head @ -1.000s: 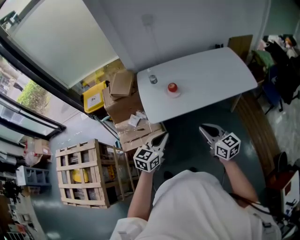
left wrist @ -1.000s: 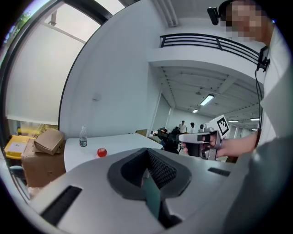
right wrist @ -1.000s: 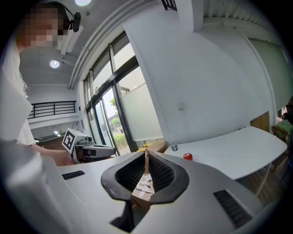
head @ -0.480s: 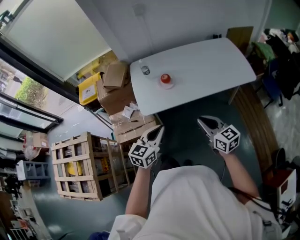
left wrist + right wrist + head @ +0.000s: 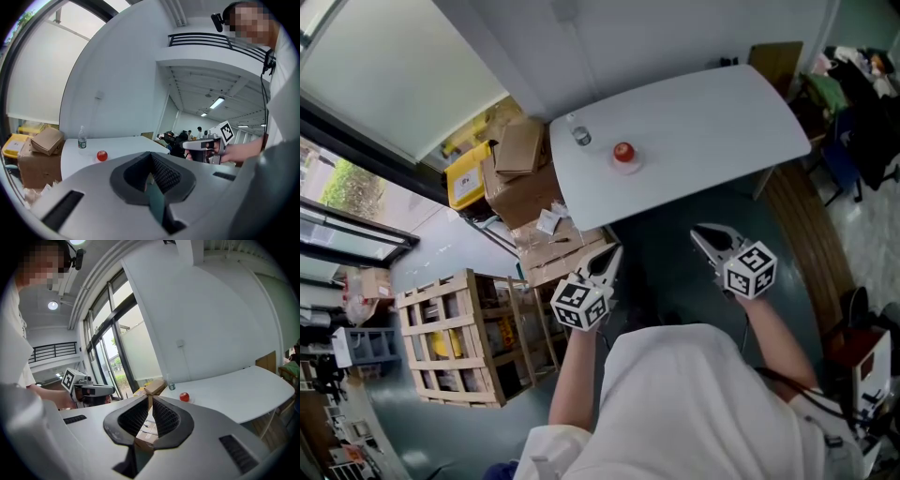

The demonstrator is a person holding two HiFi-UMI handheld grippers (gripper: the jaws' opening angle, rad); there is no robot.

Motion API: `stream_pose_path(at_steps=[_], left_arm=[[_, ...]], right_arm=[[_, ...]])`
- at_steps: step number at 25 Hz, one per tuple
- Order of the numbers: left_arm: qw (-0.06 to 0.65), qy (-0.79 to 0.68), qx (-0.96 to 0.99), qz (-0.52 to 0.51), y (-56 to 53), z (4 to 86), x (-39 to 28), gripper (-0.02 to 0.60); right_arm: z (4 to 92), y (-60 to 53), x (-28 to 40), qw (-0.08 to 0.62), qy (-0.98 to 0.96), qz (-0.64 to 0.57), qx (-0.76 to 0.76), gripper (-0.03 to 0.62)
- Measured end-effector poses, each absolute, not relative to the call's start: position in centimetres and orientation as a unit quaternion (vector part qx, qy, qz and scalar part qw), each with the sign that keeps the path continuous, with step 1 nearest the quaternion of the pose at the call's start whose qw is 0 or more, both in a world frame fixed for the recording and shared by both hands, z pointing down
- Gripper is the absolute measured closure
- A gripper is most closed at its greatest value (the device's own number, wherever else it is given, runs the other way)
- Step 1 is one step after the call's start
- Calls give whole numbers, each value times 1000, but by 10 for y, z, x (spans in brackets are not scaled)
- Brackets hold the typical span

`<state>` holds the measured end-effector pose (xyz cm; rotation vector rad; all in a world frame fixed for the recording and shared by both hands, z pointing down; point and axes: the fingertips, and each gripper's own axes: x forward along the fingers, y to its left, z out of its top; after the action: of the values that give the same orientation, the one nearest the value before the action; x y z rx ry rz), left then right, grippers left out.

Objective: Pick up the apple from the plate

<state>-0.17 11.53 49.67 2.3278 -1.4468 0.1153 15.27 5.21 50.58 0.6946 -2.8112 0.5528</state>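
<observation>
A red apple (image 5: 623, 150) sits on a small white plate (image 5: 625, 163) near the left end of a white table (image 5: 712, 122). Both grippers hang in the air well short of the table, over the dark floor, pointing toward it. My left gripper (image 5: 610, 260) is shut with nothing in it, and so is my right gripper (image 5: 703, 235). In the left gripper view the apple (image 5: 101, 155) lies far beyond the closed jaws (image 5: 151, 155). In the right gripper view the apple (image 5: 184, 397) shows beyond the jaw tips (image 5: 150, 397), which meet.
A small clear bottle (image 5: 580, 137) stands on the table left of the apple. Cardboard boxes (image 5: 521, 150) and a yellow bin (image 5: 466, 178) are stacked off the table's left end. A wooden crate (image 5: 459, 337) stands at lower left. Chairs with clothes (image 5: 853, 103) crowd the right.
In the head view the table, apple and boxes have slid up and to the left. Both grippers have drifted a little up and left, still shut and empty.
</observation>
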Motion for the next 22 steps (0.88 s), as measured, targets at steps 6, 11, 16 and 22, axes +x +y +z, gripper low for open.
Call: stream_pose_path(at_steps=[6, 11, 16, 22], left_arm=[[197, -500, 843, 28, 78, 497, -21, 580], [207, -493, 845, 29, 38, 508, -45, 580], [210, -480, 851, 44, -4, 518, -63, 580], [202, -472, 856, 61, -50, 522, -91, 580]], right_arm=[[508, 21, 137, 96, -944, 191, 252, 544], [516, -9, 120, 102, -939, 201, 260, 543], [519, -43, 100, 100, -935, 214, 266, 543], [522, -84, 69, 97, -933, 220, 269, 543]])
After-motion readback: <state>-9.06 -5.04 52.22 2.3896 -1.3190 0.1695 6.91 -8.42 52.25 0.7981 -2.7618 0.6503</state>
